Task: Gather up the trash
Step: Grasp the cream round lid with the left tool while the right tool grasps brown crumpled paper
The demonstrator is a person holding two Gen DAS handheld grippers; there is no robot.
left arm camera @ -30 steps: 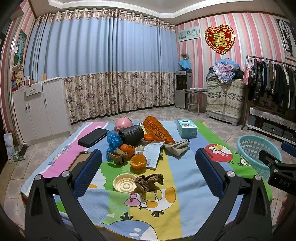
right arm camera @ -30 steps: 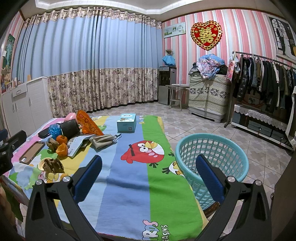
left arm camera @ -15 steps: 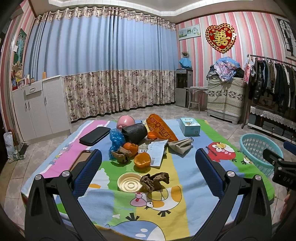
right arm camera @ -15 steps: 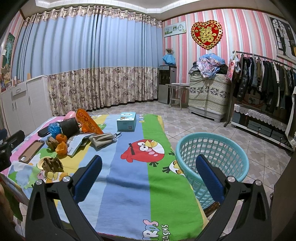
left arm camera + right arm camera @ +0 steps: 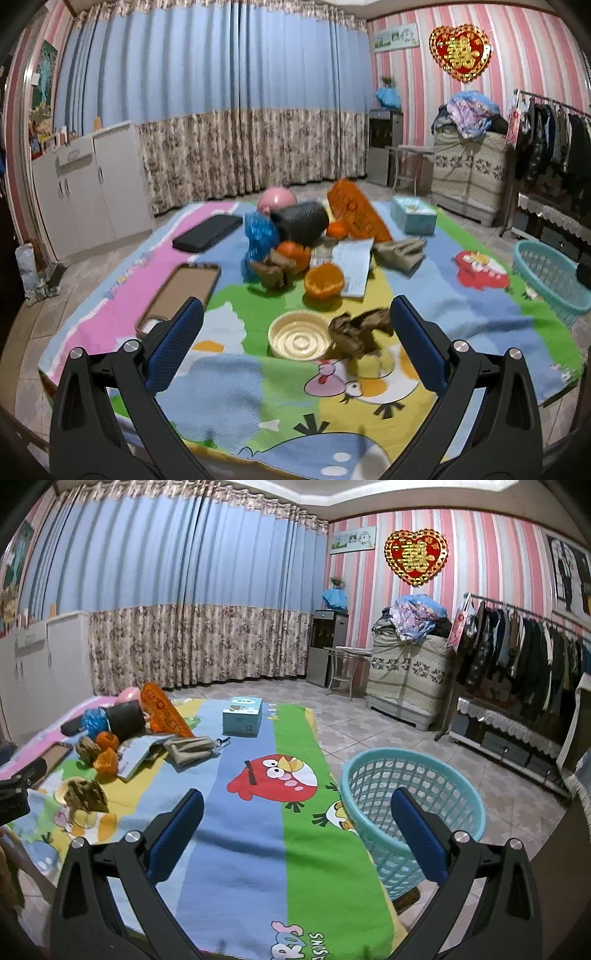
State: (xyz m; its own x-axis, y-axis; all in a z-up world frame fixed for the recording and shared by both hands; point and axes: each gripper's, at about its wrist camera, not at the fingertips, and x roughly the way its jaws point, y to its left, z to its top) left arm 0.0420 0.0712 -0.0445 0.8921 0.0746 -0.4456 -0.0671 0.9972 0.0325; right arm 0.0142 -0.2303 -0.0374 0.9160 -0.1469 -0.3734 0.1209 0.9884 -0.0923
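Crumpled brown paper scrap point(image 5: 360, 330) lies just ahead of the wide-open, empty left gripper point(image 5: 295, 347), touching a cream ribbed lid point(image 5: 300, 335). Right gripper point(image 5: 295, 827), also spread and empty, hangs beside the turquoise plastic basket point(image 5: 412, 805).

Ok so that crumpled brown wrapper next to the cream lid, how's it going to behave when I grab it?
The crumpled brown wrapper looks thin and creased, so it will probably crush flat between the pads and weigh very little. It touches the cream lid, so a push may nudge the lid as well. Its irregular folds make rolling unlikely. The left tool is open wide enough to straddle it.
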